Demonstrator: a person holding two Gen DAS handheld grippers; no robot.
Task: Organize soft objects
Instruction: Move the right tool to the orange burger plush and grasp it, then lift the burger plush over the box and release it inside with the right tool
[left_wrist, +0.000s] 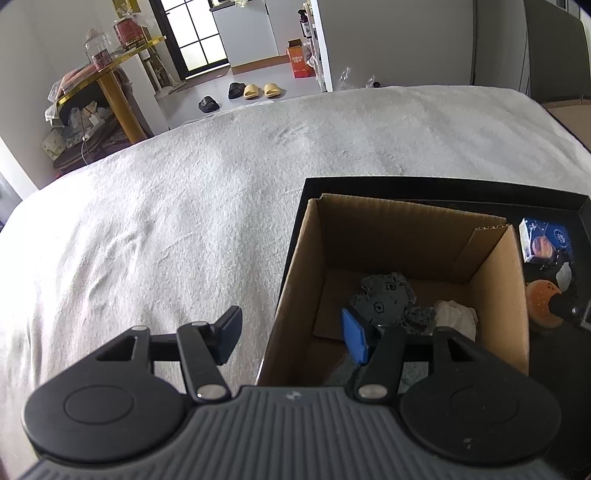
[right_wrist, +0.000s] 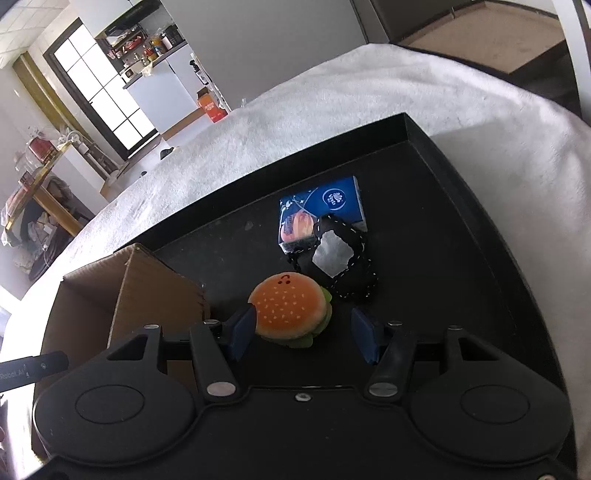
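A plush hamburger (right_wrist: 290, 314) lies on the black tray (right_wrist: 461, 229). My right gripper (right_wrist: 303, 338) is open, its jaws on either side of the burger, the left pad (right_wrist: 242, 334) touching or nearly touching it. Beyond it lie a black pouch with a silver patch (right_wrist: 338, 258) and a blue tissue pack (right_wrist: 321, 210). The cardboard box (left_wrist: 406, 236) stands on the tray and holds a grey cloth (left_wrist: 384, 299) and a white crumpled item (left_wrist: 456, 314). My left gripper (left_wrist: 291, 336) is open and empty, straddling the box's left wall. The burger also shows in the left wrist view (left_wrist: 541, 304).
The tray rests on a white fluffy bed cover (left_wrist: 184, 206). The box also shows in the right wrist view (right_wrist: 155, 291). Beyond the bed are a gold-edged table (left_wrist: 110, 70) with jars, slippers (left_wrist: 255, 90) on the floor and an orange box (left_wrist: 299, 61).
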